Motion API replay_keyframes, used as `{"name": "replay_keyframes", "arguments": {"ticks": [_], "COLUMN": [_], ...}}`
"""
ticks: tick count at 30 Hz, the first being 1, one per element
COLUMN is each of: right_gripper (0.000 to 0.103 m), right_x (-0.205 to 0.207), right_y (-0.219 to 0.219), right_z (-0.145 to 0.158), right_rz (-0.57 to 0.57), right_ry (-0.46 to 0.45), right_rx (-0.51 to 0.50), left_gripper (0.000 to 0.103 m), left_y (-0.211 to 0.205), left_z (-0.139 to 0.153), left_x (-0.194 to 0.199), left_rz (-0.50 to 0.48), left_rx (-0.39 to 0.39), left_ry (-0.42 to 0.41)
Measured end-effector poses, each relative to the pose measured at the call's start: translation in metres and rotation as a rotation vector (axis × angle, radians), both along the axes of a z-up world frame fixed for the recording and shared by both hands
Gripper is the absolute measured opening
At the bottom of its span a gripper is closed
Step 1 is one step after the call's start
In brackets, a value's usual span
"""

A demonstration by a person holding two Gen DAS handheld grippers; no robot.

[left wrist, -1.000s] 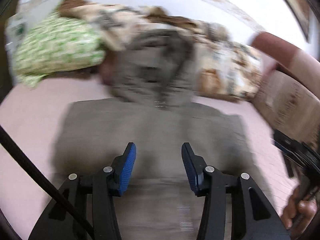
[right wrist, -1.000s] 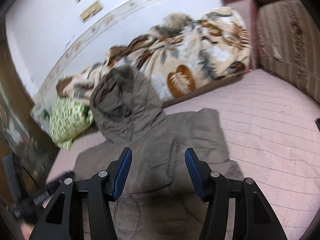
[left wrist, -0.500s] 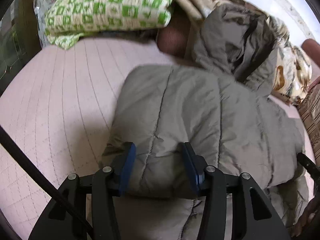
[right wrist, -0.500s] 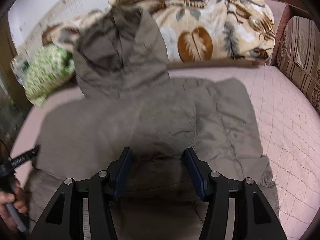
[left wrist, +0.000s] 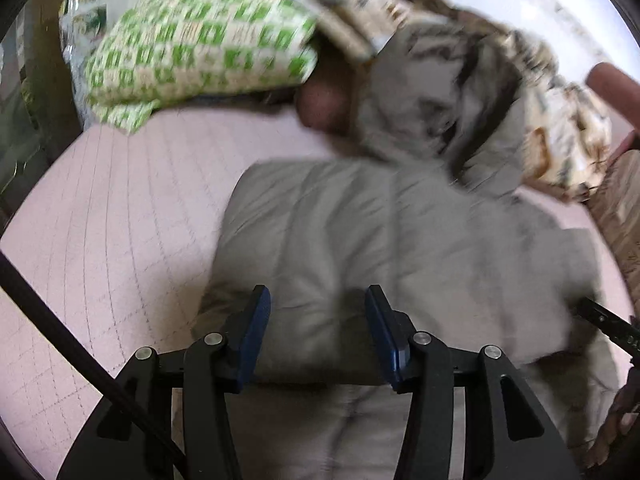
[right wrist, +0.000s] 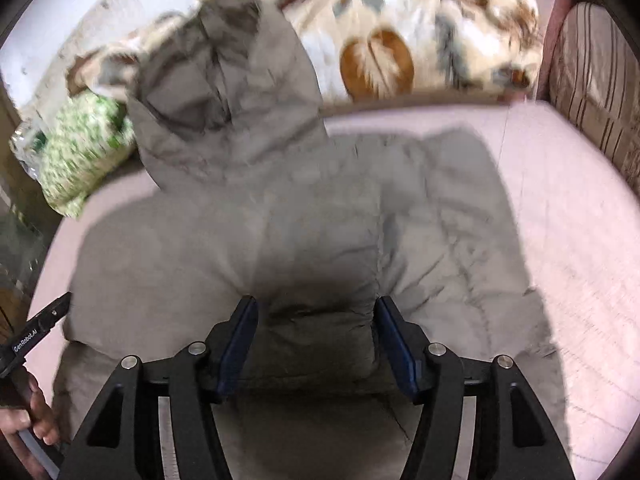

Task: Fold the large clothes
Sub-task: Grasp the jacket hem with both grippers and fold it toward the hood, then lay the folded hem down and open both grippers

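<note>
Both the left hand-held gripper point(left wrist: 316, 330) and right hand-held gripper point(right wrist: 316, 346), jaws wide and holding nothing, hover over a puffy grey hooded coat point(right wrist: 280, 240) lying half-folded on the pink quilted bed point(right wrist: 560, 208), where the next fold likely calls for gripping its near edge.

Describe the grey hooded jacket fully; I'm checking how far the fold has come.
The grey hooded jacket is a padded, quilted coat of matte taupe-grey fabric. It lies flat on the pink quilted bed cover, its hood propped against the leaf-print blanket. The lower part looks folded up over the body, forming a thick doubled edge. The right hand-held gripper and the left hand-held gripper each straddle that edge with jaws apart, not pinching it.
</note>
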State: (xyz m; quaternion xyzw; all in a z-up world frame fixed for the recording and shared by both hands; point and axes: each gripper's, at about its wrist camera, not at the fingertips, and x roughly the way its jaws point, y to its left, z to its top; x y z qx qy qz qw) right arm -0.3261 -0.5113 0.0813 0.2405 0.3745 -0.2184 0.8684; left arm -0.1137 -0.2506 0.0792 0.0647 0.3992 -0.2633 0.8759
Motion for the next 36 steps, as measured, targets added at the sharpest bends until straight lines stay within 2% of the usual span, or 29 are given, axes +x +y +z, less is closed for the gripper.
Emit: {"name": "replay_keyframes", "arguments": {"ticks": [4, 6, 10, 13, 17, 21, 24, 27, 29, 32, 36], "right_gripper": [0.067, 0.067, 0.067, 0.067, 0.067, 0.067, 0.067, 0.067, 0.067, 0.067, 0.067], "right_x": [-0.005, -0.001, 0.008, 0.008, 0.002, -0.012, -0.017, -0.004, 0.005, 0.014, 0.018], "right_y": [0.016, 0.027, 0.028, 0.017, -0.001, 0.007, 0.02, 0.035, 0.04, 0.039, 0.028], "right_z": [0.02, 0.02, 0.014, 0.006, -0.009, 0.019, 0.034, 0.028, 0.019, 0.003, -0.019], "right_rz": [0.032, 0.058, 0.053, 0.012, -0.06, -0.111, -0.074, 0.029, 0.059, 0.077, 0.066], "right_ry": [-0.068, -0.055, -0.011, 0.018, 0.057, -0.009, -0.095, -0.101, -0.069, -0.023, 0.036], "right_rx": [-0.049, -0.088, -0.117, -0.101, -0.031, -0.144, -0.186, -0.156, -0.145, -0.11, -0.033], "left_gripper": [0.048, 0.048, 0.048, 0.051, 0.052, 0.052, 0.055, 0.055, 0.055, 0.055, 0.065], "left_y": [-0.019, -0.032, -0.045, -0.049, -0.05, -0.046, -0.043, -0.044, -0.044, -0.045, -0.049], "left_z": [0.008, 0.002, -0.016, -0.026, -0.032, -0.013, 0.0, -0.004, -0.011, -0.023, -0.035], "left_x": [-0.028, -0.039, -0.045, -0.042, -0.043, -0.053, -0.059, -0.055, -0.05, -0.043, -0.04], "left_rz": [-0.086, -0.126, -0.142, -0.144, -0.144, -0.156, -0.149, -0.134, -0.122, -0.115, -0.103], "left_rx": [-0.024, 0.006, 0.074, 0.097, 0.115, 0.069, 0.033, 0.058, 0.077, 0.095, 0.134], "left_ry": [-0.041, -0.052, -0.067, -0.059, -0.065, -0.108, -0.146, -0.148, -0.127, -0.087, -0.083]}}
